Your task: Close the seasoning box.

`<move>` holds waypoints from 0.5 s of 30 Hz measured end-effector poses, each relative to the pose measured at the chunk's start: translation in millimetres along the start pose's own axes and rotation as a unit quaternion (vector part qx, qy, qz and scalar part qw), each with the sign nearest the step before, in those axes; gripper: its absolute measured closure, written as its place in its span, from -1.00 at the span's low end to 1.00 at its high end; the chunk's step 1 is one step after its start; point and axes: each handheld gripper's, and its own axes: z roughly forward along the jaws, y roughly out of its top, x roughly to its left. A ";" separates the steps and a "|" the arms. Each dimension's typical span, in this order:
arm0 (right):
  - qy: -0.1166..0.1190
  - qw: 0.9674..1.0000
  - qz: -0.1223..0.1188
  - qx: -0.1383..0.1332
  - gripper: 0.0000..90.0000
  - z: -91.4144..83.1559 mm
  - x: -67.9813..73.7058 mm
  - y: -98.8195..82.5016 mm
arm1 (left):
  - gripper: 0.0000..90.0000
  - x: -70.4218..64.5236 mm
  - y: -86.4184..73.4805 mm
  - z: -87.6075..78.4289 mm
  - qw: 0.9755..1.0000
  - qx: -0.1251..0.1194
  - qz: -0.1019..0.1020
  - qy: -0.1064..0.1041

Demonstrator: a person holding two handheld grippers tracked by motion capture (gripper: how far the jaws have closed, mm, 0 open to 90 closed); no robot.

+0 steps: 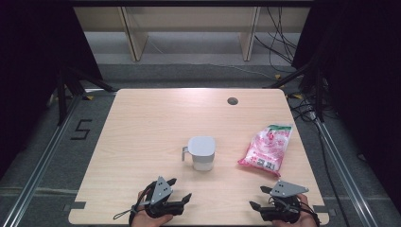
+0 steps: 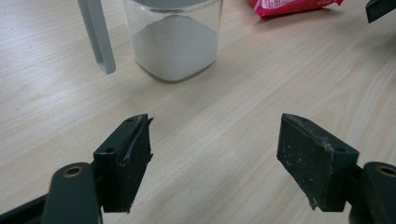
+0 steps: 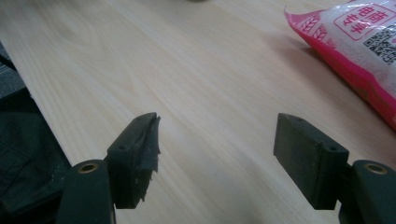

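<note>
A clear jug with a grey lid and a grey handle stands near the middle of the table; in the left gripper view the jug is partly full of white powder. A pink and white bag lies to its right, and its pink edge shows at the upper right of the right gripper view. My left gripper rests at the front edge, below the jug, jaws wide apart with nothing between them. My right gripper sits at the front right, below the bag, also open and empty.
The light wooden table has a round grey cable hole at the back. Dark stands and cables flank the table on both sides. A person's hands hold both grippers at the near edge.
</note>
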 end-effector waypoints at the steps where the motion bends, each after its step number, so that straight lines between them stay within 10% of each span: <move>1: -0.001 1.000 -0.012 -0.002 -0.31 0.2 -1.1 -0.3 | -0.44 0.4 -0.2 -0.2 1.000 -0.001 0.001 0.001; 15: 0.004 0.999 -0.030 0.022 -0.33 3.4 2.4 -3.2 | -0.46 5.1 -5.9 2.5 1.000 0.023 -0.010 0.000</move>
